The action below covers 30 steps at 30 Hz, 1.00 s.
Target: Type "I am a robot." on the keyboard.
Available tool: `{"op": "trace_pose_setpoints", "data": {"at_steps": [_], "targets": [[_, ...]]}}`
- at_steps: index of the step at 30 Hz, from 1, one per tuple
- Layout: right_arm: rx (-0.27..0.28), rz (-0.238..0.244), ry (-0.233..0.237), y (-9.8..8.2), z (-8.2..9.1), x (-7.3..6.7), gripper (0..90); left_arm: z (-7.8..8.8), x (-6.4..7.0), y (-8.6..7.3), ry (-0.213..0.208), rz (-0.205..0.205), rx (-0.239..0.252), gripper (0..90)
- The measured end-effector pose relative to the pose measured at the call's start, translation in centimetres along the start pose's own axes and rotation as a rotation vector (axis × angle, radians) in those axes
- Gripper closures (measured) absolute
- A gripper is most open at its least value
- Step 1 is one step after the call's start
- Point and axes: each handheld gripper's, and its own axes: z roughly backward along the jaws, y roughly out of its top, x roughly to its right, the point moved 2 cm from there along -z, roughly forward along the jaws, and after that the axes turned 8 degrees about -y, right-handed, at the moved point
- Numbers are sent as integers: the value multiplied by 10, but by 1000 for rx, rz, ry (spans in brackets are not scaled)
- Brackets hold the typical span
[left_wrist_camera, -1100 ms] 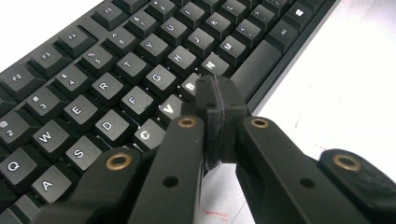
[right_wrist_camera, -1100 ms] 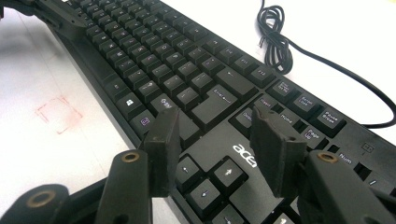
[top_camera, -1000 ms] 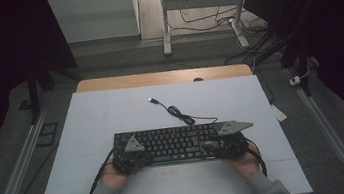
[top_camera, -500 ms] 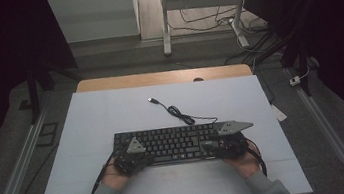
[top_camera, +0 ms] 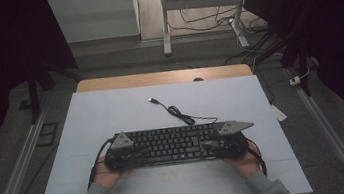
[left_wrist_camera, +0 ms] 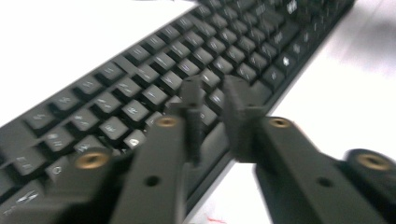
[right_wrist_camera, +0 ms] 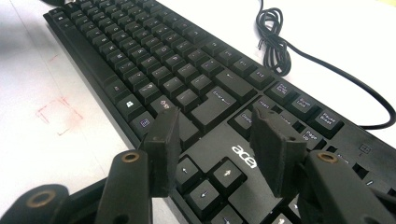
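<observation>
High view, keyboard: the flat black plastic computer keyboard [top_camera: 174,144] lies on the pale blue table sheet [top_camera: 112,115], between my two tongs, with its thin black cable [top_camera: 177,112] curling away on the far side.
High view, left tongs: my left gripper [top_camera: 117,157] stands at the left end of the keyboard; its jaws have just been opening.
High view, right tongs: my right gripper [top_camera: 224,143] stands at the right end.
Left gripper view: the jaws are a little apart above the front edge and the lowest key rows [left_wrist_camera: 140,98]; the picture is blurred, nothing is pressed between the pads.
Right gripper view: the jaws are wide apart over the arrow keys [right_wrist_camera: 205,179] and the brand mark; they clamp nothing.
Advice: I judge I should take both ends at the frame edge, not on keys, close evenly, lift level, and mind the cable.
</observation>
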Motion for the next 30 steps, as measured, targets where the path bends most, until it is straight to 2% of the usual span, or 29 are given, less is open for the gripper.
{"op": "trace_pose_setpoints", "data": {"at_steps": [4,8,16,30], "targets": [[4,-2,1,0,0,0,527,8,-7,0,7,49,28,528],[0,-1,-7,0,0,0,527,11,-11,-1,13,63,24,475],[0,1,-3,0,1,1,526,17,-15,-1,34,68,26,448],[1,0,1,0,0,0,526,18,-18,-3,56,67,12,442]]}}
